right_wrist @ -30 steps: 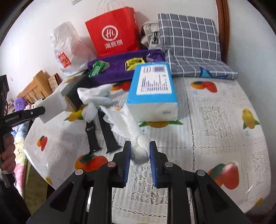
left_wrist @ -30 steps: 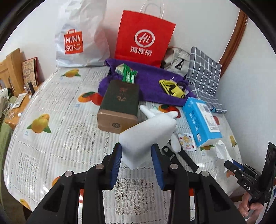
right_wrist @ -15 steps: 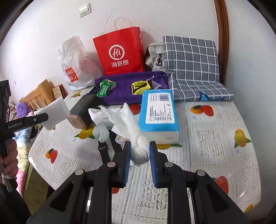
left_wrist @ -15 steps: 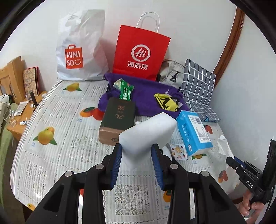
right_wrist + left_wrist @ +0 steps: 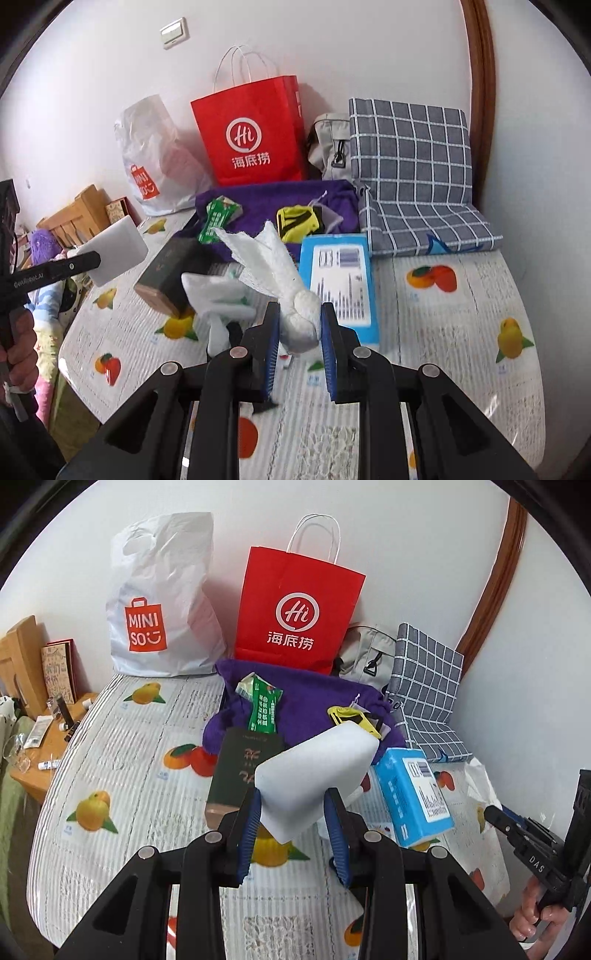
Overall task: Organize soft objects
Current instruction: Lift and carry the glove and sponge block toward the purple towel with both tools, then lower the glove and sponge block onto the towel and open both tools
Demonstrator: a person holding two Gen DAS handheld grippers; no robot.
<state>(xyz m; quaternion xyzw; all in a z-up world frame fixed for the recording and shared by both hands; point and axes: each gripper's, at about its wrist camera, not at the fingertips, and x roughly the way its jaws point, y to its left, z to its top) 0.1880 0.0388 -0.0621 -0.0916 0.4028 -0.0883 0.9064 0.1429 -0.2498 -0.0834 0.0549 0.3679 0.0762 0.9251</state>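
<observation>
Back edge of the worktop (image 5: 110,760) crowded against the wall: white plastic bag (image 5: 162,602), red paper bag (image 5: 295,605), grey pouch (image 5: 365,657) and checked cushion (image 5: 424,679) in a row. Just in front of these, a purple cloth (image 5: 306,709) carrying a green packet (image 5: 264,709) and a yellow-and-black item (image 5: 354,716). Middle ground taken up by a dark box (image 5: 240,771) and a blue tissue pack (image 5: 413,794), with a white sock (image 5: 214,295) between them. Open room along the left side and near edge in the left wrist view, and over the right-hand stretch in the right wrist view, bare but for printed fruit. Wooden furniture beyond the left edge.

Left tool (image 5: 295,830) clamped on a white sponge block (image 5: 314,771), held clear above the worktop, over the dark box; smooth, rectangular, tilted, upper end up and to the right, lower corner poking down between the blue pads.

Right tool (image 5: 297,343) clamped on a white tissue (image 5: 280,273), raised off the worktop; bunched into a tight wad between the pads, loose crinkled end fanning up and to the left.
</observation>
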